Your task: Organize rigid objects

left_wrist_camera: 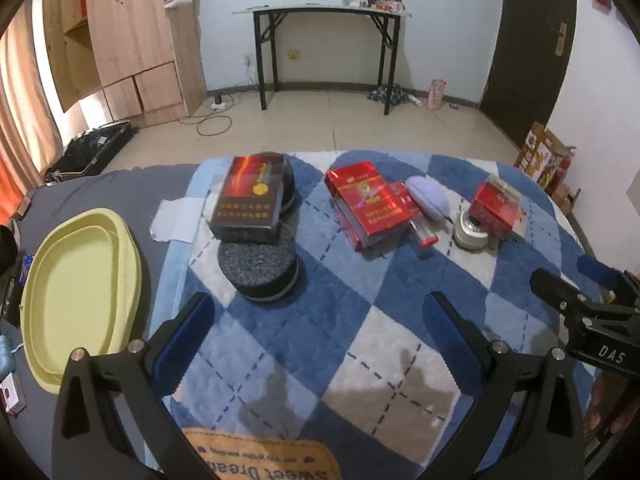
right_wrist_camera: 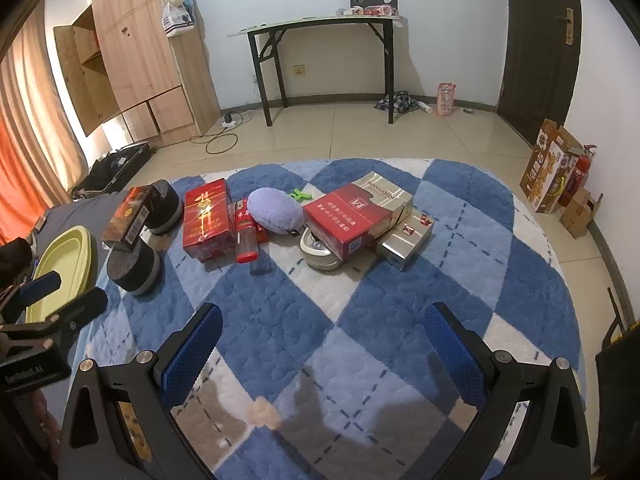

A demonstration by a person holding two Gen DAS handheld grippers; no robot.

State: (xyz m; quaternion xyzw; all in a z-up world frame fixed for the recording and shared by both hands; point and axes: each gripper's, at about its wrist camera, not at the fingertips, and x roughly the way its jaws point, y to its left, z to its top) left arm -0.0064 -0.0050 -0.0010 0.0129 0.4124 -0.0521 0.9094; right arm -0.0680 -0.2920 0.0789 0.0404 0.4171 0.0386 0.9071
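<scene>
Both grippers, left point(left_wrist_camera: 320, 320) and right point(right_wrist_camera: 322, 332), gape wide and empty; next you should grab the dark flat cardboard box point(left_wrist_camera: 248, 198) beside the pale yellow plastic tray point(left_wrist_camera: 80, 280).

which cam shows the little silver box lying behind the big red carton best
The right wrist view. There the silver box lies in plain sight on the rug, right of the tilted red carton. In the left wrist view the same carton stands in front and hides the box completely.

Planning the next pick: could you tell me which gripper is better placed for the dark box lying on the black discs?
Left. The dark box lies ahead of the open left gripper, beside the tray.
</scene>
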